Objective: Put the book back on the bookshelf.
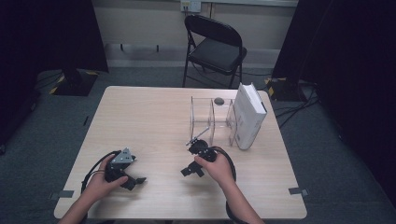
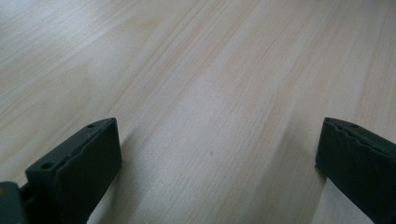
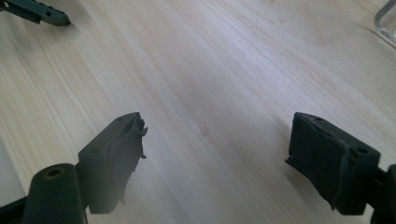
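I have the left gripper (image 1: 133,179) low over the near left part of the wooden table (image 1: 149,116), jaws spread wide with only bare wood between them. My right gripper (image 1: 189,168) sits near the table's middle, just short of the clear acrylic organiser (image 1: 210,121), jaws likewise wide apart and holding nothing. The organiser stands upright at the far right of the table, a white book (image 1: 248,116) leaning against its right side and a small grey object (image 1: 218,100) at its far edge.
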### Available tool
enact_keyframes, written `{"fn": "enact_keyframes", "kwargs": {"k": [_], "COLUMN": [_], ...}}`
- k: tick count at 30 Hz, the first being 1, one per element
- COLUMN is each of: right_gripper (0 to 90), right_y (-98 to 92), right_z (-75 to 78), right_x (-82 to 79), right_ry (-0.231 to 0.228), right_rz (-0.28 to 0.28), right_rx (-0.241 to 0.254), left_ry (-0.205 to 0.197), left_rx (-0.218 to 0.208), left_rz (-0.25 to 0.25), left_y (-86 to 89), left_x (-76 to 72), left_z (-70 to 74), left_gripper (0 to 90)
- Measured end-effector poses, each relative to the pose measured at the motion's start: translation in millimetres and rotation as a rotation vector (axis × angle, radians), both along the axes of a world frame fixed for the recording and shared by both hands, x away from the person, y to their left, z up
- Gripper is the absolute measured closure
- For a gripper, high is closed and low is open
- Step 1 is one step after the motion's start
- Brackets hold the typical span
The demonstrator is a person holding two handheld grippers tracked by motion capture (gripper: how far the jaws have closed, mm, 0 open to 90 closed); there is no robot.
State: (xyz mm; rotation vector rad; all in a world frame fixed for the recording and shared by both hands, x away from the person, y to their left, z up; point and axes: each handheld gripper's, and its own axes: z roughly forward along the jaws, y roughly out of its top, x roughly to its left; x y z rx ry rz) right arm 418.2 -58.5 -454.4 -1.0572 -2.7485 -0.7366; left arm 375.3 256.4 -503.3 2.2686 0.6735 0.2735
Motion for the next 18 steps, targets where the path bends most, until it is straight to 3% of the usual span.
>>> {"fn": "enact_keyframes", "kwargs": {"k": [18], "right_gripper": [17.1], "right_y": [14.5], "right_z": [-14.7], "right_x": [-5.2], "right_ry": [-0.029], "right_rz": [0.05], "right_rx": [-0.001], "left_ry": [0.001], "left_rx": [0.006], "left_rz": [0.0], "left_y": [0.1], "left_x": [-0.1], "left_z": [0.4], "left_gripper": [0.0]}}
